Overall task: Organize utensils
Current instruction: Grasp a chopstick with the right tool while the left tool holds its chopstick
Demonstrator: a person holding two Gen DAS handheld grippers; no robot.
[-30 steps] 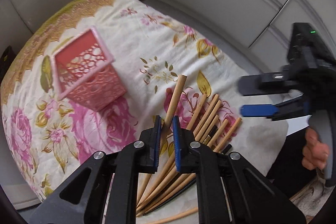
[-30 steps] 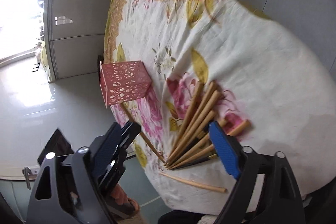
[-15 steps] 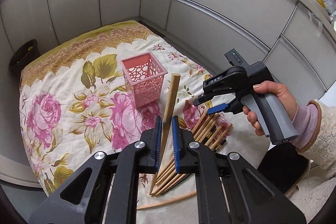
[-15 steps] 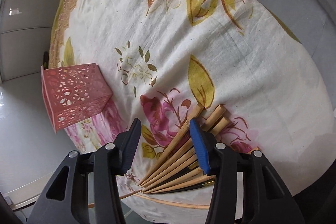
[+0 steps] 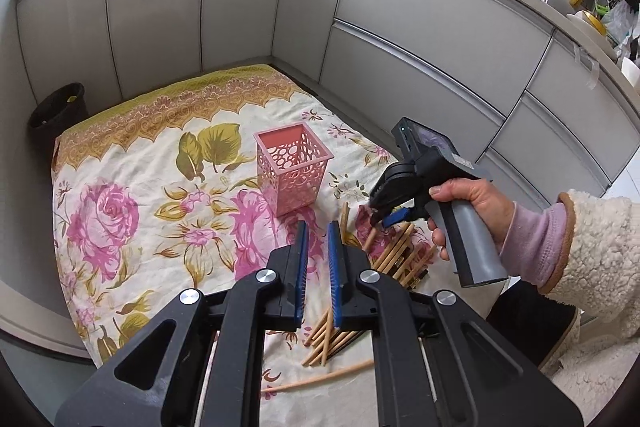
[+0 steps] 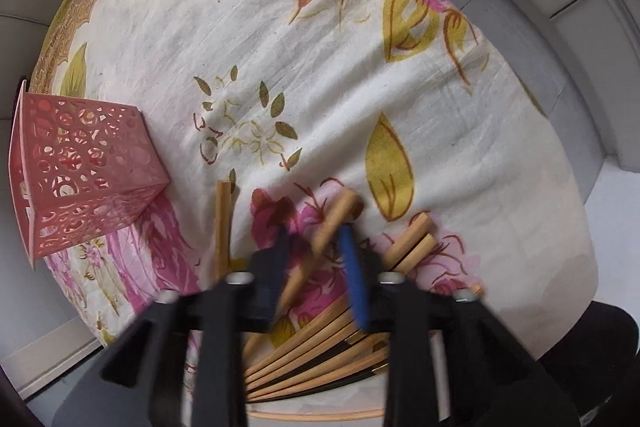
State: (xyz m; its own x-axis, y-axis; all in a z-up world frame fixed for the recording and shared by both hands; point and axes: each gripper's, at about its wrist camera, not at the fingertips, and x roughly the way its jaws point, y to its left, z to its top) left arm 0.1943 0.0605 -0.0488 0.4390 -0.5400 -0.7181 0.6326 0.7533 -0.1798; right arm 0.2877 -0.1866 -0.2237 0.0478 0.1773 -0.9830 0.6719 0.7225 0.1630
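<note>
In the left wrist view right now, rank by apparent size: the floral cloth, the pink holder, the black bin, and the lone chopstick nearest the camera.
1. Floral cloth, largest by far.
2 and 3. Pink holder and black bin: they look alike, and the bin stands farther off and partly hidden, so no ranking.
4. Lone chopstick, long but thin.

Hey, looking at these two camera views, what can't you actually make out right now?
- Left wrist view: the left gripper covers the middle of the chopstick pile, so no count.
- Right wrist view: the right gripper is motion-blurred; whether it pinches a chopstick is unclear.
- The pink basket: its floor is hidden by its own walls; cut off at the right wrist view's left edge.
</note>
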